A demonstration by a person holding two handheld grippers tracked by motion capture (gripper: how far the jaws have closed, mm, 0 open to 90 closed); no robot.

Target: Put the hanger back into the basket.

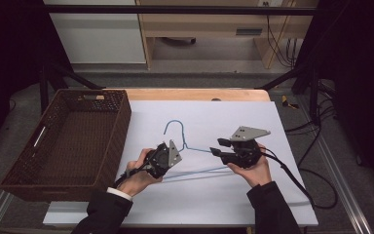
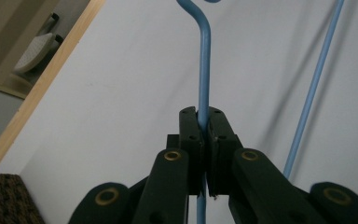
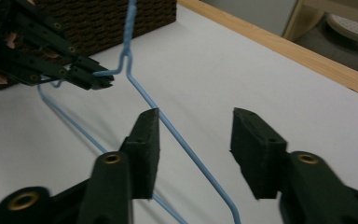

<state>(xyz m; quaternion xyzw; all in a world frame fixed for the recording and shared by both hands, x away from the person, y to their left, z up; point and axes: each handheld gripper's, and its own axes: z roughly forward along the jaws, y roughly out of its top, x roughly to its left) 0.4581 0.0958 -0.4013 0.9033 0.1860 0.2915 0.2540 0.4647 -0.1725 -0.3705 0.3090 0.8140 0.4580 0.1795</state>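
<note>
Between the left gripper's (image 2: 204, 135) pressed-together jaws sits the blue hanger's (image 1: 181, 141) wire, just below its hook. Right of it, the right gripper (image 3: 193, 140) is spread, one hanger shoulder passing between its jaws, over the white sheet (image 1: 224, 117).

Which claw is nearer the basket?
Left. The left claw sits just right of the basket, shut on the hanger; the right claw is farther right, open.
</note>
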